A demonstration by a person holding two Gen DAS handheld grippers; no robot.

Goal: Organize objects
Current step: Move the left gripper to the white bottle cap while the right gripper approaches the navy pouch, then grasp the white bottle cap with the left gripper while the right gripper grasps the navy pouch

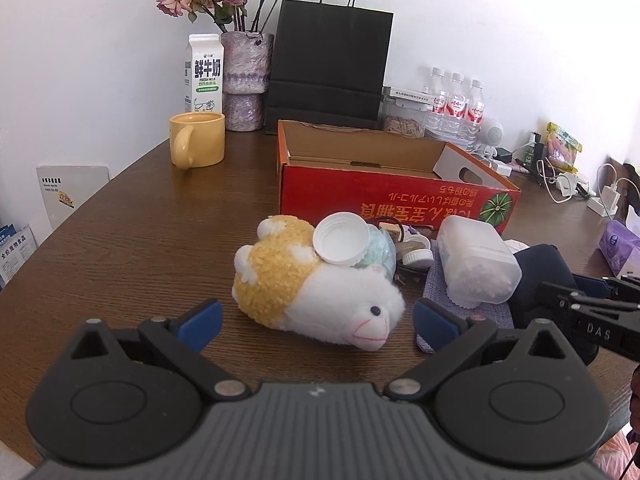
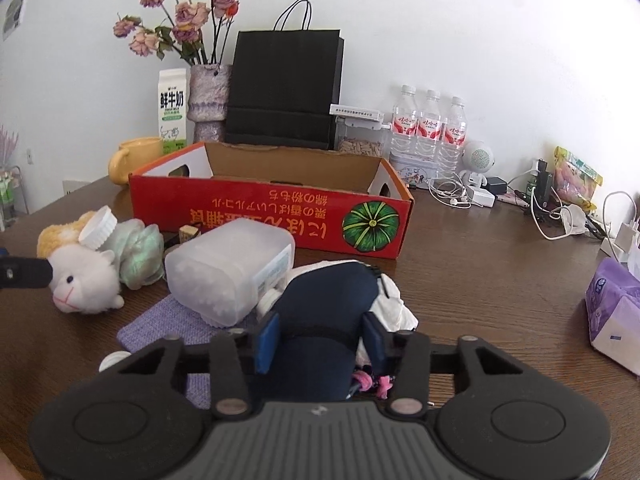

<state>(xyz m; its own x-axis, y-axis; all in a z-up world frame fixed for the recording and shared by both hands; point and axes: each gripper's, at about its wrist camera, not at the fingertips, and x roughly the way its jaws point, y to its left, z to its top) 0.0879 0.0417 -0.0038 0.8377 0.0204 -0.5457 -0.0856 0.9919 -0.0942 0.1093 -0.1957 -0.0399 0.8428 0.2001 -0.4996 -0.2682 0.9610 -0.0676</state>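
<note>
R tool (image 2: 322, 338) clamped on navy pouch (image 2: 328, 300), near side of red box (image 2: 272, 216). L tool (image 1: 318, 324) wide open, empty; plush sheep (image 1: 316, 284) just beyond it on worktop (image 1: 140, 232).

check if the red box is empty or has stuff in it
Looks empty: the red box shows only bare cardboard inside, though its near wall hides part of the floor.

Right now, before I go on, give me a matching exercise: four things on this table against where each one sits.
1 white plastic cap
2 yellow ceramic mug
3 dark navy fabric bundle
4 frosted plastic container

A in front of the milk carton
B between the right hand-held gripper pads
C on the plush sheep
D on the purple cloth

Pairs: 1-C, 2-A, 3-B, 4-D
</note>
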